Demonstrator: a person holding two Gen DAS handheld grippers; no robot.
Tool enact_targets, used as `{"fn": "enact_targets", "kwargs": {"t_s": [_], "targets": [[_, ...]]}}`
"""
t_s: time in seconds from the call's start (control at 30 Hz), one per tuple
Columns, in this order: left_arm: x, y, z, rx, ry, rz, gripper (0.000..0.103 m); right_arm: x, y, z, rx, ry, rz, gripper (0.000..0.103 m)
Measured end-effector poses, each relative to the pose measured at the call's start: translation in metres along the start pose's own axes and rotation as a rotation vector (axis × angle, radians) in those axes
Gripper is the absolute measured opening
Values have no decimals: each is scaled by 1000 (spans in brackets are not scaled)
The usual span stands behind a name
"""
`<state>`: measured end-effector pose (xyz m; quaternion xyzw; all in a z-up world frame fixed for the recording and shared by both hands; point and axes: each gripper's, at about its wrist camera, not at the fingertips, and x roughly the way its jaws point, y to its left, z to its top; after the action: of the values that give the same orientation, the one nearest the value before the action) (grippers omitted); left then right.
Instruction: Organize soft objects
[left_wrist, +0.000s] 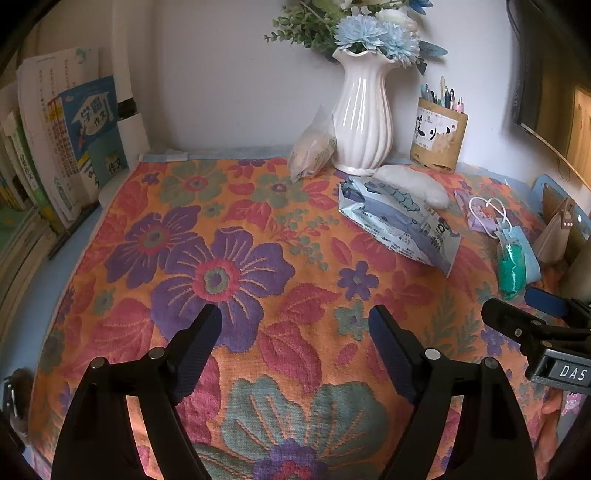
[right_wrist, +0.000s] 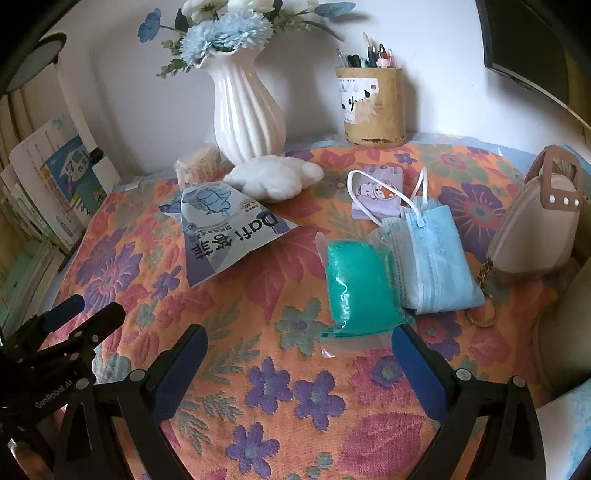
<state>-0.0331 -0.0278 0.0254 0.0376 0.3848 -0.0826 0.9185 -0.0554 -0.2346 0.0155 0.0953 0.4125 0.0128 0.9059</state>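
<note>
Now your right gripper (right_wrist: 299, 350) stands with jaws apart and empty, the green packet (right_wrist: 354, 291) just beyond its tips, touching the blue masks (right_wrist: 436, 258) to its right. Your left gripper (left_wrist: 295, 321) hangs spread over bare floral cloth (left_wrist: 229, 266); the wipes pack (left_wrist: 402, 225) lies far right, before the vase (left_wrist: 364, 118).

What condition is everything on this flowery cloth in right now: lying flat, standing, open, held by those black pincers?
Left gripper: open, holding nothing.
Right gripper: open, holding nothing.
Teal filling in clear plastic bag: lying flat, untouched.
Folded blue face masks: lying beside the teal bag.
Blue-white wipes packet: lying flat.
White fluffy cloud toy: lying by the vase.
White ribbed vase: upright, holding flowers.
Beige pen holder: upright, full of pens.
</note>
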Motion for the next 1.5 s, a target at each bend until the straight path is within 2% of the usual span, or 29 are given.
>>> {"fn": "enact_targets", "kwargs": {"t_s": [0.17, 0.23, 0.27, 0.37, 0.43, 0.5, 0.57, 0.73, 0.83, 0.9, 1.0, 1.07, 1.1, 1.13, 1.17, 1.23, 1.4, 1.5], "targets": [[0, 2, -1, -6, -3, 2, 81, 0, -1, 0, 9, -1, 0, 100], [-1, 2, 0, -12, -2, 9, 81, -6, -3, -1, 19, -31, -3, 100], [-2, 2, 1, -11, 1, 12, 81, -17, -6, -2, 31, -81, 8, 100], [-10, 2, 9, -22, 46, -31, 80, -37, -18, -5, 70, -170, 46, 101], [-17, -3, 23, -19, 84, -51, 80, -36, -22, -4, 76, -137, 35, 102], [-21, -9, 38, -10, 101, -103, 80, -34, -25, -3, 75, -102, 32, 102], [-15, -14, 56, -27, 119, -188, 81, -34, -24, 0, 62, -84, 28, 102], [27, -26, 82, -100, 163, -341, 80, -26, -18, 23, 30, -47, 16, 101], [59, -31, 85, -165, 211, -363, 80, -9, -7, 36, -49, -26, -44, 90], [75, -35, 83, -179, 236, -349, 80, 10, -7, 39, -67, 17, -58, 74], [90, -45, 80, -180, 247, -309, 79, 30, -14, 34, -48, 54, -75, 69], [96, -51, 81, -162, 235, -281, 79, 27, -12, 34, -63, 33, -60, 68], [97, -53, 82, -152, 218, -274, 79, 26, -9, 34, -76, 25, -47, 62], [98, -57, 84, -144, 208, -267, 75, 28, -6, 33, -92, 31, -41, 57], [98, -59, 84, -139, 203, -264, 71, 31, -3, 32, -108, 50, -47, 48], [97, -59, 85, -129, 188, -284, 53, 29, 2, 30, -134, 36, -34, 39], [72, -49, 77, -120, 161, -314, 39, 16, 12, 19, -177, 7, 30, 39], [53, -42, 68, -106, 147, -319, 36, 5, 13, 8, -157, -4, 79, 39]]}}
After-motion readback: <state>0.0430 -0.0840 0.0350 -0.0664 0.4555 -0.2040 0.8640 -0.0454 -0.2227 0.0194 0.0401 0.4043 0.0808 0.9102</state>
